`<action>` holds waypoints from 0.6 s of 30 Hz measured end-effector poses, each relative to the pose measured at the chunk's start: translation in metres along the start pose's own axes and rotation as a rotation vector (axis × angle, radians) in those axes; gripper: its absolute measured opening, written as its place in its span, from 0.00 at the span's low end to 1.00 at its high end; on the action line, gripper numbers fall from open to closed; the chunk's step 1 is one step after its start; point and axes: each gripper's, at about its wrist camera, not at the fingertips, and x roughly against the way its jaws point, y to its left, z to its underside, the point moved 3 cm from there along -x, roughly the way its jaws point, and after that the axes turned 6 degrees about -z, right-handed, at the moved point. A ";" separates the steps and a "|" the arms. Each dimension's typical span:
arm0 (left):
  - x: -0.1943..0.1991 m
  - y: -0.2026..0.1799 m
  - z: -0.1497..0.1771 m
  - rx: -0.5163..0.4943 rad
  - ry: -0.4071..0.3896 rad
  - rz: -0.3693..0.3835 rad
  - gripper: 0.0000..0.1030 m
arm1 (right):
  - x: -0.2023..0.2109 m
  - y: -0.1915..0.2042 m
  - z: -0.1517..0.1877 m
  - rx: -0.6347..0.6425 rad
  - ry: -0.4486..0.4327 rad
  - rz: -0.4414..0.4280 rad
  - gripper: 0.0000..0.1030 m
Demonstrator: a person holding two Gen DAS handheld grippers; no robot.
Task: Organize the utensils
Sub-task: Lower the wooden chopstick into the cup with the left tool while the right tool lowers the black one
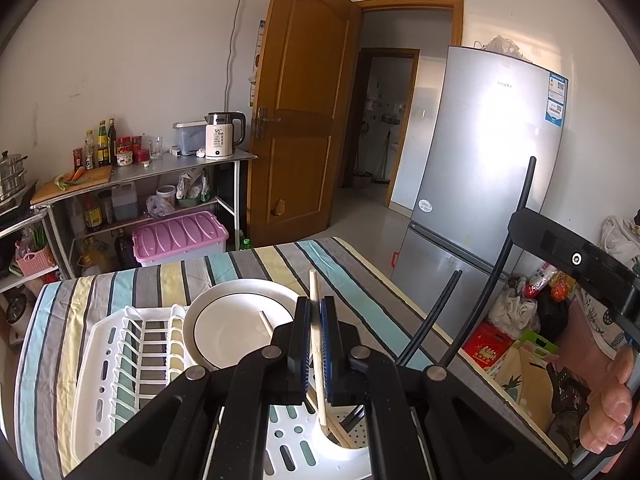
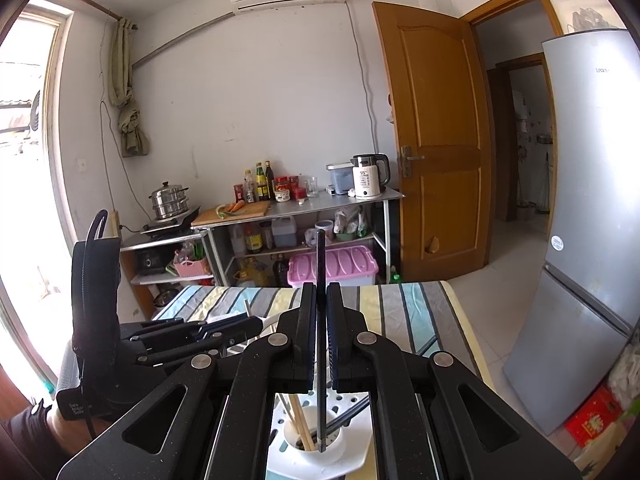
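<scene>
Though clamped, chopsticks [image 1: 316,320] between both grippers' pads.

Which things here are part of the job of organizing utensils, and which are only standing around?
Part of the job:
wooden chopstick in left hand-held gripper
black chopstick in right hand-held gripper
white utensil cup
dish rack

Standing around:
plate
kettle
fridge
pink box

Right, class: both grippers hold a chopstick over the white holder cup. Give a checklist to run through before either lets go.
1. Left gripper shut on wooden chopstick: ok.
2. Right gripper shut on black chopstick: ok.
3. Black chopstick's tip inside holder cup: ok.
4. Wooden chopstick's lower end in cup: ok.
5. Room left in cup: ok.
6. Chopsticks clear of each other: cannot tell.
</scene>
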 end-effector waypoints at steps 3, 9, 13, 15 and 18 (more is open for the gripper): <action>-0.003 0.001 0.004 0.006 0.008 0.001 0.05 | -0.001 -0.002 -0.004 -0.011 0.004 -0.005 0.05; -0.006 0.002 0.009 0.007 0.016 0.005 0.05 | -0.003 0.001 -0.002 0.001 0.011 0.003 0.05; -0.007 0.002 0.013 0.008 0.015 0.005 0.05 | -0.009 -0.002 0.007 -0.008 0.029 0.006 0.05; -0.006 0.002 0.014 0.006 0.010 0.005 0.05 | -0.014 -0.007 0.014 -0.019 0.046 0.011 0.05; -0.005 0.001 0.015 -0.006 0.007 -0.008 0.05 | -0.023 -0.016 0.026 -0.043 0.072 0.019 0.05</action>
